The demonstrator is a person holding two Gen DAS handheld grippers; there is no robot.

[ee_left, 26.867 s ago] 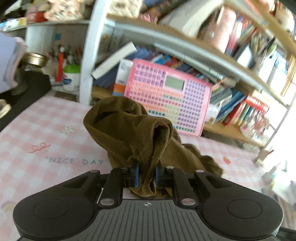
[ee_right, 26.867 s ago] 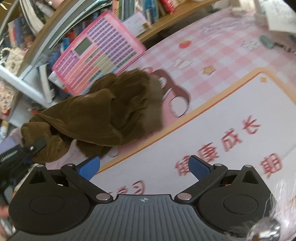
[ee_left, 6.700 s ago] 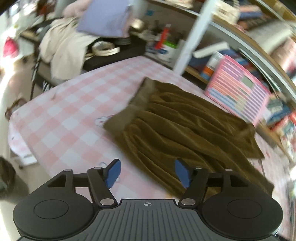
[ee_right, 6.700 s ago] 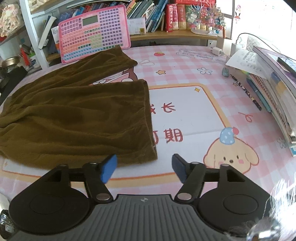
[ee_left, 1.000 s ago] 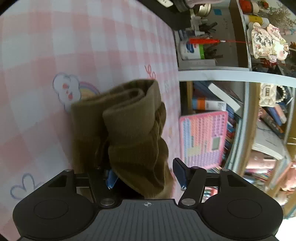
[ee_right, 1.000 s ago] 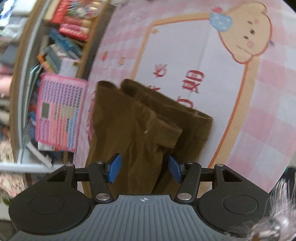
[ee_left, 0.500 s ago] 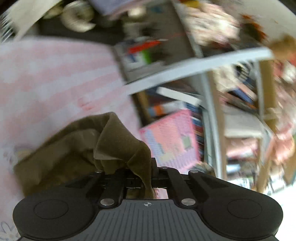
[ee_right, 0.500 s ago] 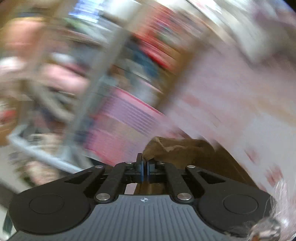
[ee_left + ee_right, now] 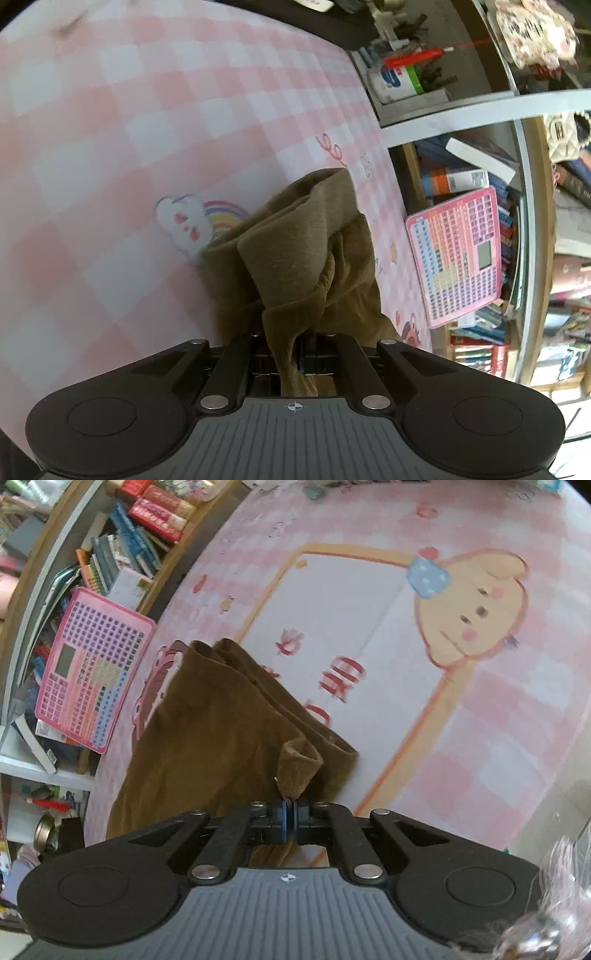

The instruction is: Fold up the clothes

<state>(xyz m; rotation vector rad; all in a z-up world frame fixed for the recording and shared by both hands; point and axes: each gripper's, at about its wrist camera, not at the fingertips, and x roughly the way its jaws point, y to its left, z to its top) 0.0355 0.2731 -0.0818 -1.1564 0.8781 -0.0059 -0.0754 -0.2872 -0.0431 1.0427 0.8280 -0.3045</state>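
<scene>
- Now, nearest the lenses, both tools are pressed together on cloth: the left tool (image 9: 299, 356) pinches a bunched edge of the brown garment (image 9: 306, 258), and the right tool (image 9: 289, 821) pinches a small peaked corner of that garment (image 9: 221, 731).
- A second ago both sets of jaws stood spread with the cloth between them; they have since clamped down on it, so each hand has its own hold.
- That, I judge, means the next fold can begin: the two held points can be lifted and carried across together.
- Just beyond the tools, the garment lies in a narrow, already doubled strip on the pink checked worktop (image 9: 147, 110); in the right view its far end reaches the edge of the white panel with the printed puppy (image 9: 476, 605).
- Farther off, a pink toy keyboard (image 9: 458, 258) leans against the bookshelf (image 9: 524, 206).
- On the shelf, books stand and lie in rows; a white tub (image 9: 395, 79) holds what look like pens, though its contents are too small to name surely.
</scene>
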